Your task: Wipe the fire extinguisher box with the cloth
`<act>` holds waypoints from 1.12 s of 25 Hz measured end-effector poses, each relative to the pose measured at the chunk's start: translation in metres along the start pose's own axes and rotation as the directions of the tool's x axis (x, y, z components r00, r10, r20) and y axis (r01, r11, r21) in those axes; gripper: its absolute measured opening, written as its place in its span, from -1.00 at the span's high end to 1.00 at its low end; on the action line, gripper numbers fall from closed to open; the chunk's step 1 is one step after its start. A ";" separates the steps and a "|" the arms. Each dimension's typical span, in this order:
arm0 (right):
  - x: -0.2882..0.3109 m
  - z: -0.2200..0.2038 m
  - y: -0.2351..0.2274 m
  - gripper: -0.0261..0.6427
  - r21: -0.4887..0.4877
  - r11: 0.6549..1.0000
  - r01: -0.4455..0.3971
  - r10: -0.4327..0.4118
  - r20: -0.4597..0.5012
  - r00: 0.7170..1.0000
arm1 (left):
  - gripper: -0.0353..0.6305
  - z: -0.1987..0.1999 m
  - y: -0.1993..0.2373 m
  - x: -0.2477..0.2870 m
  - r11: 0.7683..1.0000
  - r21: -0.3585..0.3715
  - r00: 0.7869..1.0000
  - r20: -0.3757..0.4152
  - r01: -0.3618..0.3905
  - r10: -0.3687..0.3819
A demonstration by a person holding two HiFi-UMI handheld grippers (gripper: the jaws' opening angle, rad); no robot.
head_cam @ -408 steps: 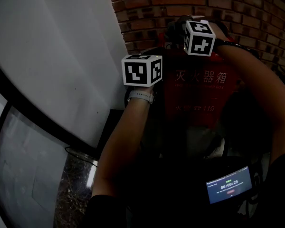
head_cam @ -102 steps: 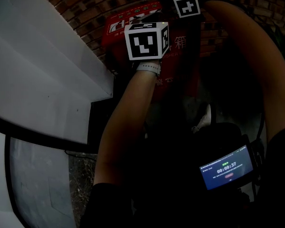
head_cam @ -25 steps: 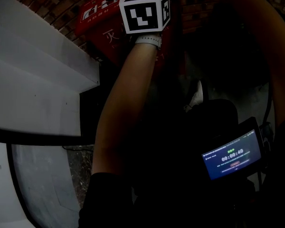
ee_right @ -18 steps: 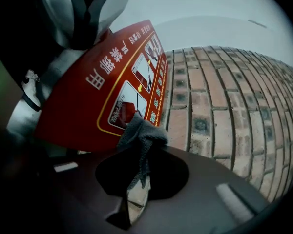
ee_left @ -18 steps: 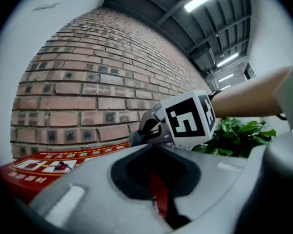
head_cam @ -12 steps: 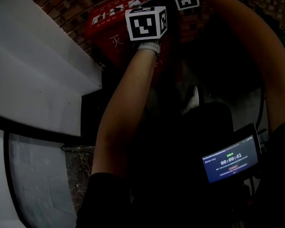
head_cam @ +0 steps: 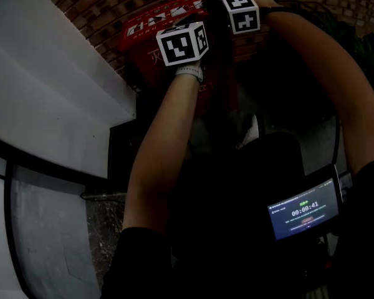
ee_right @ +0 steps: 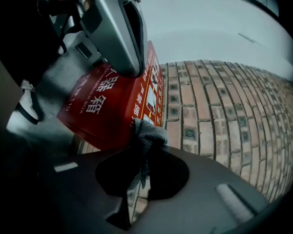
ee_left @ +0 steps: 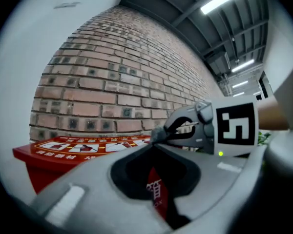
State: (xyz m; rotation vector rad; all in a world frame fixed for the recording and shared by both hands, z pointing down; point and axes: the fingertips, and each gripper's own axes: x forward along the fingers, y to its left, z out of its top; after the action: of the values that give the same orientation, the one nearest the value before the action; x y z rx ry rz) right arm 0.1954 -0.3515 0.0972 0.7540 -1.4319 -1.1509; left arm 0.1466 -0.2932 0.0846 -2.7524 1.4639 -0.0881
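Right gripper view alone shows cloth (ee_right: 145,130) pinched in jaws

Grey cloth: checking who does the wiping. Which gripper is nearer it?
Right. The right gripper is clamped on the grey cloth at the top of the red fire extinguisher box; the left gripper is alongside, clear of the cloth.

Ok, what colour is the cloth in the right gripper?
Grey. The crumpled grey cloth shows best in the right gripper view, against the red fire extinguisher box.
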 end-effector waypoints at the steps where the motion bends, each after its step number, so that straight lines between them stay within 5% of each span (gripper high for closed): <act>1: -0.004 0.002 0.001 0.83 0.018 1.000 0.014 -0.014 0.003 1.000 | 0.88 0.000 0.003 -0.005 1.000 0.000 1.000 0.007 -0.011 0.011; 11: -0.061 0.054 0.049 0.83 0.235 0.969 0.071 -0.114 0.173 0.978 | 0.88 -0.029 0.020 -0.057 0.998 0.062 0.996 0.087 0.003 -0.008; 15: -0.073 0.095 0.104 0.83 0.366 0.931 0.013 -0.131 0.298 0.945 | 0.88 -0.068 0.021 -0.079 0.993 0.100 0.995 0.076 0.055 -0.063; 20: -0.062 0.137 0.167 0.83 0.562 0.814 -0.144 -0.166 0.463 0.871 | 0.88 -0.143 0.027 -0.083 0.980 0.126 0.987 0.018 0.156 -0.159; 25: -0.037 0.165 0.203 0.83 0.707 0.596 -0.381 -0.245 0.612 0.752 | 0.88 -0.189 0.051 -0.095 0.978 0.083 0.975 0.093 0.192 -0.200; 28: -0.023 0.175 0.215 0.83 0.727 0.516 -0.453 -0.293 0.646 0.705 | 0.88 -0.215 0.065 -0.099 0.979 0.080 0.973 0.127 0.185 -0.194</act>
State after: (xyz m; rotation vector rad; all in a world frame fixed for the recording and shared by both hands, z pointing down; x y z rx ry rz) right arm 0.0615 -0.2183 0.3013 0.9060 -2.8173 -0.5359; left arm 0.0241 -0.2460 0.2920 -2.7749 1.1426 0.0437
